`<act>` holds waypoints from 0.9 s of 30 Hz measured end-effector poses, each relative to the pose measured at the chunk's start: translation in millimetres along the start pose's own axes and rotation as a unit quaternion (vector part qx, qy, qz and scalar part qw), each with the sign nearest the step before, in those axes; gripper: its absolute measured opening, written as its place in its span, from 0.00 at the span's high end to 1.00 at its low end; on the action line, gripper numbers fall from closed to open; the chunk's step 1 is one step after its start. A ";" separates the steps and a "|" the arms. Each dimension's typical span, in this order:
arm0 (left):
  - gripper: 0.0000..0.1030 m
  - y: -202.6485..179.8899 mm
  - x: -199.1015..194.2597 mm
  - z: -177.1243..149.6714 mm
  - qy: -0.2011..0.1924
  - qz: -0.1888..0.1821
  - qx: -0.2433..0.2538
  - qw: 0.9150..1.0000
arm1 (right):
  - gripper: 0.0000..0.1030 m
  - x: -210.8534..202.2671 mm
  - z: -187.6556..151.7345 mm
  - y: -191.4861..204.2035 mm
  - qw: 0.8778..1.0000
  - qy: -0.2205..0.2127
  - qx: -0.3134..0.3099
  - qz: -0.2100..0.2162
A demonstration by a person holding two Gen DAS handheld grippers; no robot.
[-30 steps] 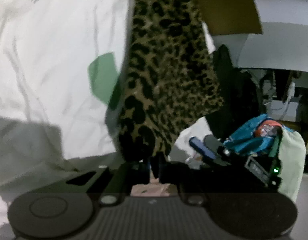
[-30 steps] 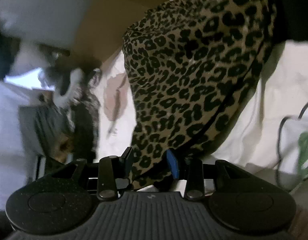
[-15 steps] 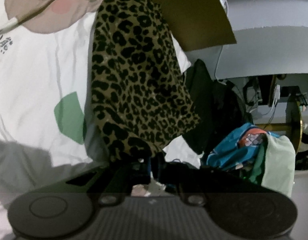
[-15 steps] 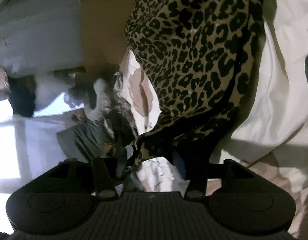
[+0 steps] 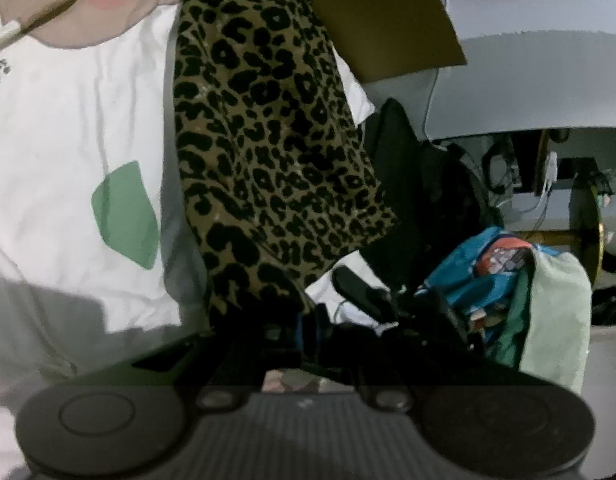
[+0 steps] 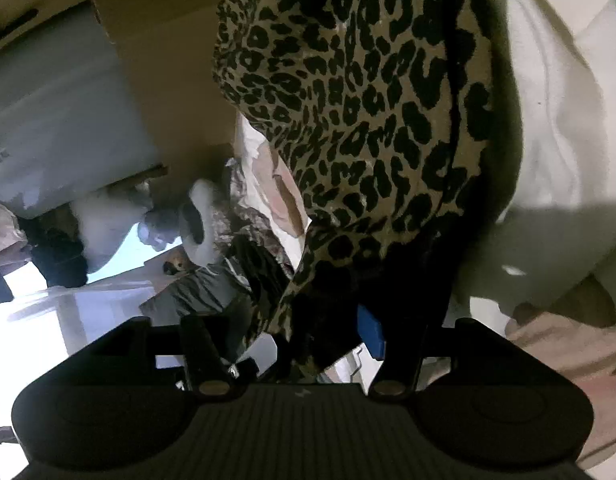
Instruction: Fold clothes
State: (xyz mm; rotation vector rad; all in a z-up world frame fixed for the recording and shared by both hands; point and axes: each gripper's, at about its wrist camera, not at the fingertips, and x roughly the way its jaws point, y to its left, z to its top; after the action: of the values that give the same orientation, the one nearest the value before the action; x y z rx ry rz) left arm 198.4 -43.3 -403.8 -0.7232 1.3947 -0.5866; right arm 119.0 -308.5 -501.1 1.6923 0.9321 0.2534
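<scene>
The leopard-print garment (image 5: 267,148) hangs lifted above a white printed bedsheet (image 5: 67,128), stretched between the two claws and not yet laid down. The left claw (image 5: 308,326) is pressed together on the garment's lower corner; the cloth runs straight into its fingers in the left wrist view. The right claw (image 6: 328,332) stands partly spread and its jaws are closing, with a bunched edge of the same garment (image 6: 360,112) between the fingers; whether the pads already press the cloth cannot be told, as the fabric hides them. Judgement: the step in hand is securing a second corner so the piece can be spread and folded. To do it well, the right claw should finish closing on a single hem edge, not on a wad of layers, before any pull is made. The left claw should hold its pinch and keep the cloth taut but not strained. The garment should then be lowered onto bare sheet, clear of the cardboard box (image 5: 380,12) and of the pile of clothes (image 5: 520,292) on the right of that view, which could snag a trailing edge.
</scene>
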 end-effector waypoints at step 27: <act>0.48 3.9 -8.8 -2.4 -0.011 0.153 0.126 0.980 | 1.00 -10.2 23.2 28.8 0.997 -0.047 -0.055 0.000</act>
State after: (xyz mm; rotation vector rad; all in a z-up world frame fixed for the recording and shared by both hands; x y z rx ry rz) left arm 195.0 -34.4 -401.0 -0.3024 1.3489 -0.4981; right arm 139.1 -333.9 -480.4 1.5888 0.8342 0.2185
